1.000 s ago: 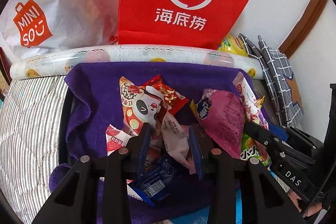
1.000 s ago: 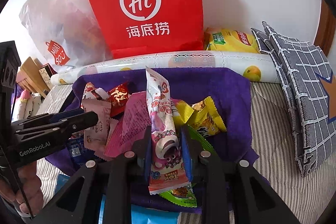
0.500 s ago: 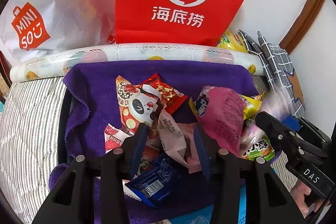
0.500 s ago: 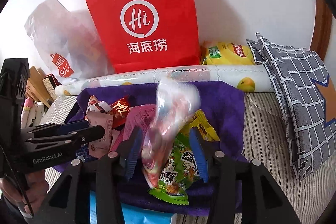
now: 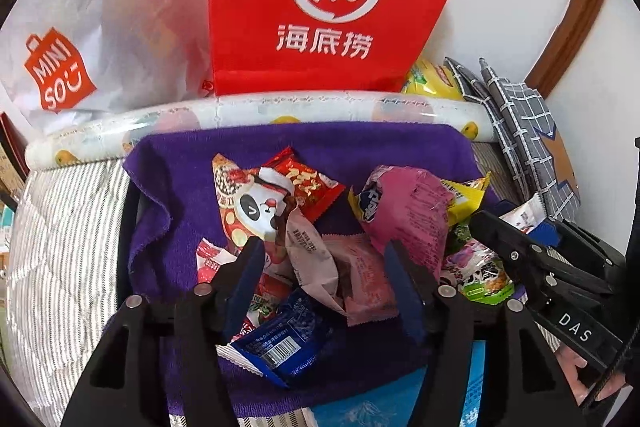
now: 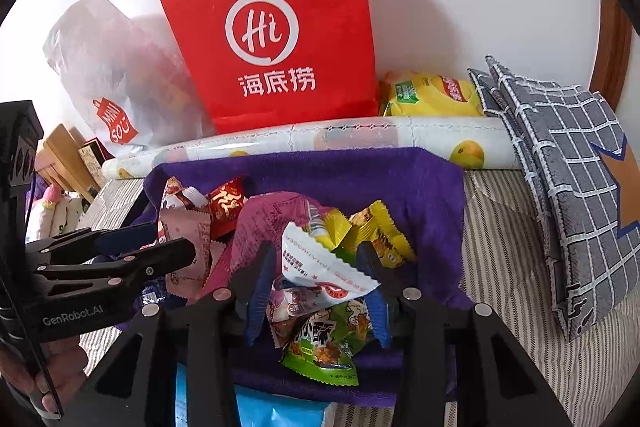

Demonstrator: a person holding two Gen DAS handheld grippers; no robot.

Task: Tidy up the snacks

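Our left gripper (image 5: 324,279) hangs over the purple towel (image 5: 192,187), its jaws opening, with a pale pink wrapper (image 5: 360,275) and a crumpled whitish wrapper (image 5: 308,247) lying loose between the blue pads; neither pad presses on them. Toward the towel's left side we see a panda-print packet (image 5: 248,203) overlapping a red packet (image 5: 308,183), and a small red-and-white packet (image 5: 210,259) just below them. At the towel's near edge, under the left gripper, lies a dark blue packet (image 5: 288,343) showing a barcode. Right of the towel's middle sits a puffy pink bag (image 5: 404,211) with a yellow packet (image 5: 466,195) touching it.

Our right gripper (image 6: 316,283) hangs over the towel's right half. Its jaws are closing at a fairly narrow gap. A white packet with red print (image 6: 320,259) lies across the gap and over the right pad, with a green packet (image 6: 328,339) and a pink cartoon packet (image 6: 292,301) beneath; we cannot tell whether the pads press anything.

Behind the towel, from left to right, we see a white Miniso bag (image 6: 108,75), a red paper bag (image 6: 272,27), a fruit-print roll (image 6: 360,143), a yellow chip bag (image 6: 432,95) and grey checked cushions (image 6: 560,155) leaning on the wall.
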